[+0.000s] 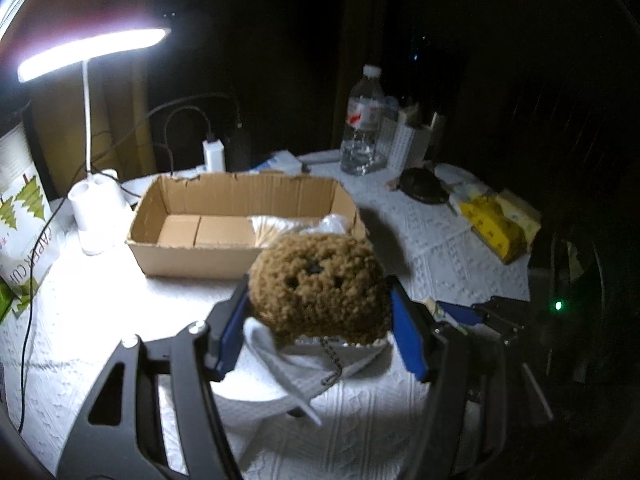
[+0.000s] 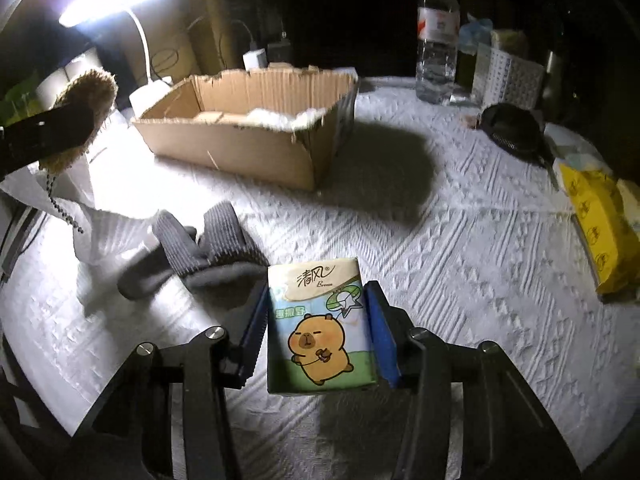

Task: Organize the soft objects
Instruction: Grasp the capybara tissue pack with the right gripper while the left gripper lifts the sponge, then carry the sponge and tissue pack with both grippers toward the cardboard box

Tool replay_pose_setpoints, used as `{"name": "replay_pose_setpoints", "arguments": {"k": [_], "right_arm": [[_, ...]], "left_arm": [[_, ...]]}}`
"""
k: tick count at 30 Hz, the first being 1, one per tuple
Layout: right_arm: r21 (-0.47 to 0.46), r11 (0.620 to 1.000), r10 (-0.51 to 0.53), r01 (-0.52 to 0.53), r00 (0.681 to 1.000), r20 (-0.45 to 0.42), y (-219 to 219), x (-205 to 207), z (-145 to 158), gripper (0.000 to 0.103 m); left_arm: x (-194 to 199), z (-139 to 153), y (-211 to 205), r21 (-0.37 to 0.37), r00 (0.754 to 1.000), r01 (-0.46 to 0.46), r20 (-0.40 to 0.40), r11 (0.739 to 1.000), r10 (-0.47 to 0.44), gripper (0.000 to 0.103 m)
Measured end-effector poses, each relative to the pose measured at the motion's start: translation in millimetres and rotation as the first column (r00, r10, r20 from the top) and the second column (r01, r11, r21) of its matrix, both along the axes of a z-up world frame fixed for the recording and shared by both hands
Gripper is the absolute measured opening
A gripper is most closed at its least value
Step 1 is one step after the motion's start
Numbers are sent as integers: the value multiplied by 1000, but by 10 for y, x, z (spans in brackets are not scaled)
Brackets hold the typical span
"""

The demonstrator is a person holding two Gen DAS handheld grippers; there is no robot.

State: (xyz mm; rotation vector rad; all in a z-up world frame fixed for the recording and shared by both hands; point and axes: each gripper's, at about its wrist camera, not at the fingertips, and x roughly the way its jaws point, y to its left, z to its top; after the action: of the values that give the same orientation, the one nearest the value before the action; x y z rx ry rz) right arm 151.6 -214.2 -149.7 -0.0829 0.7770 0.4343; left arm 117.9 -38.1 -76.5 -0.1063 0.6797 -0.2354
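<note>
My left gripper (image 1: 318, 300) is shut on a brown fuzzy plush toy (image 1: 320, 284) with a bead chain, held above the table in front of the open cardboard box (image 1: 192, 254). The plush also shows in the right wrist view (image 2: 86, 112) at the far left. My right gripper (image 2: 318, 320) is shut on a small tissue pack (image 2: 320, 328) printed with a cartoon capybara, held just above the table. A grey knitted sock (image 2: 208, 248) lies on the white cloth left of the pack. A white cloth (image 2: 92, 224) lies under the plush. The box (image 2: 248, 148) holds white soft items.
A lit desk lamp (image 1: 96, 196) stands left of the box. A water bottle (image 2: 436, 36), a white patterned holder (image 2: 508, 76), a black pouch (image 2: 514, 130) and a yellow tissue pack (image 2: 600, 220) sit at the right. Chargers and cables (image 1: 214, 152) are behind the box.
</note>
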Motion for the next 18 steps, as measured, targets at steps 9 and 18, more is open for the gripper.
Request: {"name": "replay_pose_setpoints", "arguments": {"k": [9,18], "right_arm": [[54,998,10,-14,997,75,36,40,447,50],[97,994,48,-59,992,113,154,-42,693,50]], "left_arm": [[9,200,174,-69,999,24,41,997,-21,65],[58,162,424,-155,1000,7,26,988,-3,66]]}}
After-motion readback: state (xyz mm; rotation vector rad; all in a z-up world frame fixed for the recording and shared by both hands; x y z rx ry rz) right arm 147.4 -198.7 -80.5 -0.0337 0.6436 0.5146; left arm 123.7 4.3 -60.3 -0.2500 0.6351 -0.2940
